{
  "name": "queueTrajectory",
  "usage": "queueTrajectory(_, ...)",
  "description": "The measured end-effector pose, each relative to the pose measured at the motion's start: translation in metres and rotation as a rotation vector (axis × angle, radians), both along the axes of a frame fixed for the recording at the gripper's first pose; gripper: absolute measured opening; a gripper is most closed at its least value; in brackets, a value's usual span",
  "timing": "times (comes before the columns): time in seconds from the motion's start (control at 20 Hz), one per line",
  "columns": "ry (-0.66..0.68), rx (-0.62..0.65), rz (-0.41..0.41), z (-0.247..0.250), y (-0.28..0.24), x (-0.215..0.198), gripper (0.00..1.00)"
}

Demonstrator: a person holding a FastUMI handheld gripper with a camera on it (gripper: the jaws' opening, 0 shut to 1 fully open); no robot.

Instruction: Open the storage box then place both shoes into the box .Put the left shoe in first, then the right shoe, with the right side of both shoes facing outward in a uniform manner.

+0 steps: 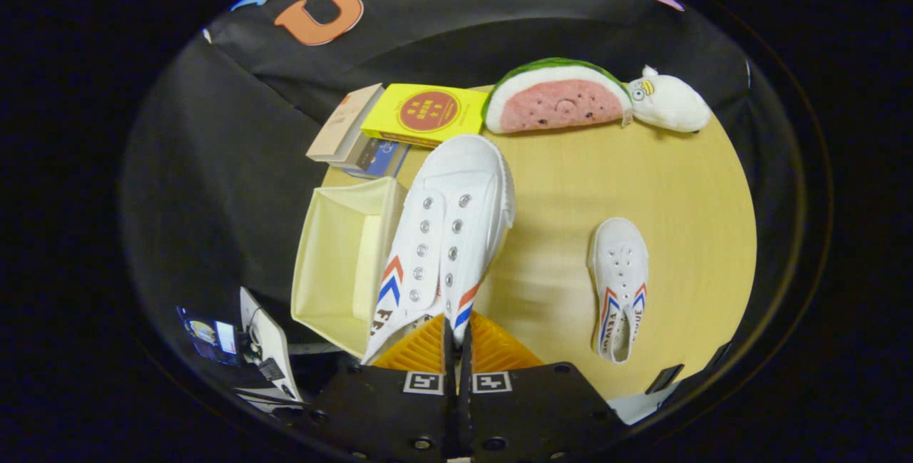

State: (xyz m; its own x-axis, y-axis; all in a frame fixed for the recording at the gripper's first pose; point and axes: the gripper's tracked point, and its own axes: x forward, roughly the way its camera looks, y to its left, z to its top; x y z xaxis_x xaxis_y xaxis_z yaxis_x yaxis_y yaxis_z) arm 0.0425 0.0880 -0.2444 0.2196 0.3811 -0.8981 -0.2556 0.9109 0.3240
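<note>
Claw (456,338) clenched on white sneaker (446,235) at its heel, toe pointing ahead, lifted over desk (642,177) w/ its side against open storage box (335,263). 2nd sneaker (619,285) lay apart on desk, opposite side from box.

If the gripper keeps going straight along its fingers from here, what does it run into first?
The gripper is shut on the held shoe, so the shoe's toe leads. It would probably meet the yellow book first, though depth is unclear; the open storage box lies beside that line.
</note>
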Motion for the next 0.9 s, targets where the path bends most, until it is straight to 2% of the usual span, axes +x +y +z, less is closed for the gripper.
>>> queueTrajectory(0.35,0.009,-0.027,0.025,0.0,0.092,-0.016,0.0)
queueTrajectory(0.7,0.015,-0.032,0.032,-0.044,0.184,-0.038,0.0)
queueTrajectory(0.9,-0.063,-0.084,0.059,-0.068,0.203,-0.029,0.0)
